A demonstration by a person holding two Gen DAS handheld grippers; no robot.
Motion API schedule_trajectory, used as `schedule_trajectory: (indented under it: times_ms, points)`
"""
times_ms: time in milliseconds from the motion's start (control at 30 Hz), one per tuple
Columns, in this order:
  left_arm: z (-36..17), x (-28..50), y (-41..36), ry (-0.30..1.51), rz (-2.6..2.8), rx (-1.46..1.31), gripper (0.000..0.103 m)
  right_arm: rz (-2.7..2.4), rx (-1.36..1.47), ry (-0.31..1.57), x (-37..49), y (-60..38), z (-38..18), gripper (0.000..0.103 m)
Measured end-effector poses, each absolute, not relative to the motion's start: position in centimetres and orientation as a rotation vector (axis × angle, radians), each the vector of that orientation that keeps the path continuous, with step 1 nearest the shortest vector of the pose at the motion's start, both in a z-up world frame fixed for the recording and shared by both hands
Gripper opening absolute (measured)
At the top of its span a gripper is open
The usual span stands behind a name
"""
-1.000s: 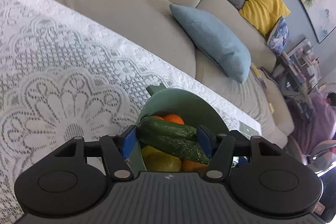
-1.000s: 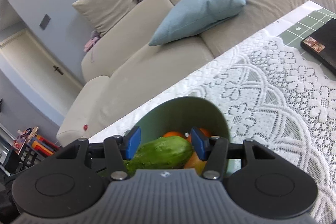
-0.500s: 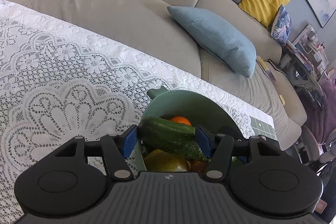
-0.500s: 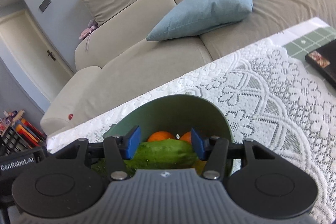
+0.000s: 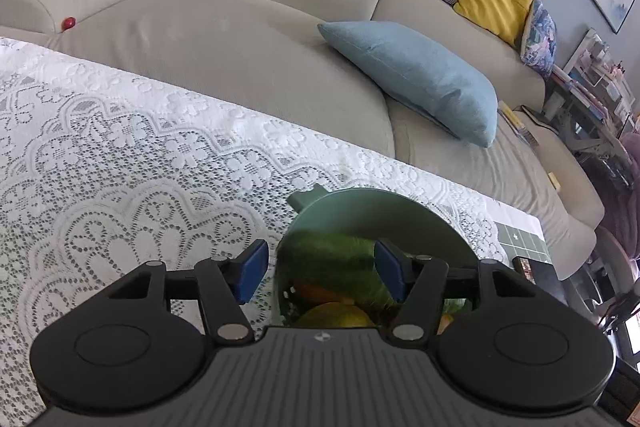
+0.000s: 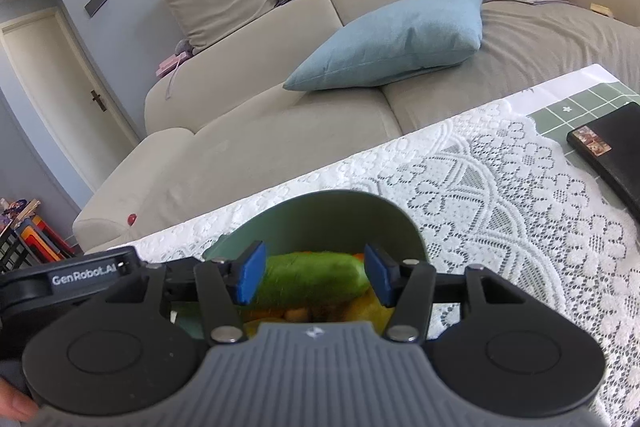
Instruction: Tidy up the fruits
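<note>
- Both views have rolled level; left tongs (image 5: 318, 273) have just widened again, pads straddling the green colander (image 5: 372, 215) wall, cucumber (image 5: 332, 259) between, grip unclear.
- Right tongs (image 6: 314, 277) part-open about the cucumber end; contact uncertain.
- Fruit sits in the colander on the lace surface (image 5: 120, 167); sorting looks unfinished.

Bowl (image 5: 384, 211) crowded — lace tablecloth (image 5: 120, 163) clear.

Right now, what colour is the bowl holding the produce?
The bowl is pale sage green, seen best from the right wrist view.
</note>
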State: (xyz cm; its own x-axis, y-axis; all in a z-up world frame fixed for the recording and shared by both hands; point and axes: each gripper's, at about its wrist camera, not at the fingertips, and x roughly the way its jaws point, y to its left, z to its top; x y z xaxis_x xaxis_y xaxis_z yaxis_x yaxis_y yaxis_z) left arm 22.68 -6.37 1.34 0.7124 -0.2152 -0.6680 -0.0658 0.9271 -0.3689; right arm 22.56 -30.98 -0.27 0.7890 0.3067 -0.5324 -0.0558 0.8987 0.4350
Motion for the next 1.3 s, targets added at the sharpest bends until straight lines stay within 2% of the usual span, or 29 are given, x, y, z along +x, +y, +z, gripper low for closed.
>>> schedule_trajectory:
  times_ms: [333,633,700,900,1300]
  points:
    - [2.4,20.8,-5.2,0.761,-0.107,-0.390,0.071,0.242,0.399,0.618,21.7,-30.0,0.5,0.054]
    - [6.5,14.9,-4.1,0.593,-0.089,-0.259,0.072,0.297,0.280,0.481,17.7,-27.6,4.2,0.066]
    - [7.1,13.6,-3.9,0.555,-0.073,-0.214,0.073,0.312,0.240,0.444,16.5,-26.9,5.0,0.073]
    - [7.4,9.6,-4.0,0.462,-0.040,-0.081,0.079,0.327,0.164,0.347,13.0,-25.5,6.2,0.085]
    - [3.9,5.3,-5.2,0.354,-0.056,0.055,0.099,0.287,0.161,0.363,8.5,-26.0,2.2,0.093]
